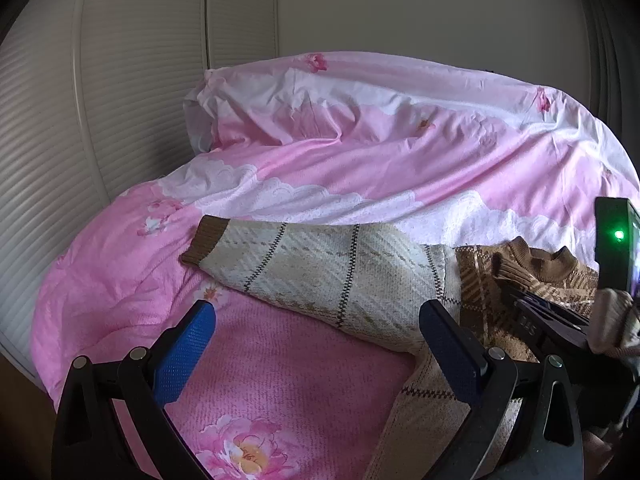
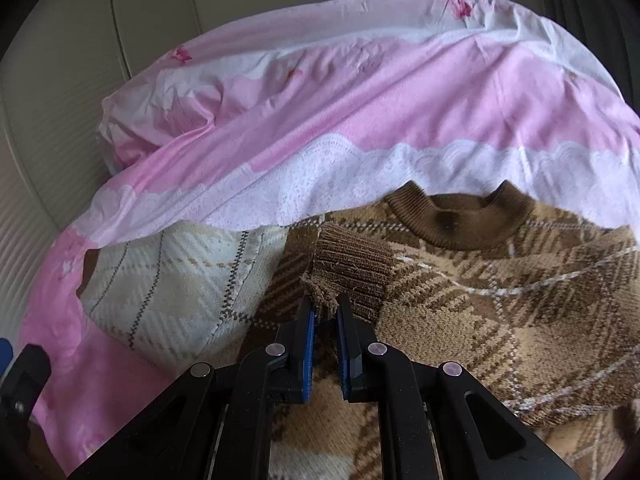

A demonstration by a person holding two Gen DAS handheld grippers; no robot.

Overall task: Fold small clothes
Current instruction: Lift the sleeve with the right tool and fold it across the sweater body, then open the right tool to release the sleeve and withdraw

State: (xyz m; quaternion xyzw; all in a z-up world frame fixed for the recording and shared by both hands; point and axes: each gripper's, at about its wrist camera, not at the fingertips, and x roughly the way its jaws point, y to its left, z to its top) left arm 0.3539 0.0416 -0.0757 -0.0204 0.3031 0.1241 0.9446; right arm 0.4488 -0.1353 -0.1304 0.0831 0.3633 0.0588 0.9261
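Note:
A brown plaid knitted sweater [image 2: 500, 312] lies flat on the bed, its ribbed collar [image 2: 464, 220] on the far side. My right gripper [image 2: 325, 312] is shut on the frayed brown cuff [image 2: 352, 272] of one sleeve, which lies folded across the sweater's chest. The other sleeve [image 1: 320, 272], cream with dark lines, stretches out to the left and ends in a brown cuff [image 1: 204, 240]. My left gripper [image 1: 318, 316] is open just in front of that sleeve, its blue pads [image 1: 184, 356] wide apart and holding nothing. The right gripper's body [image 1: 552, 320] shows at the right edge of the left wrist view.
A pink flowered bedcover [image 1: 280, 380] lies under the sweater. A bunched pink and white quilt [image 1: 360, 140] rises behind it. Pale slatted wardrobe doors [image 1: 48, 160] stand to the left, close to the bed's edge. A dark device with a green light [image 1: 618, 236] rides on the right gripper.

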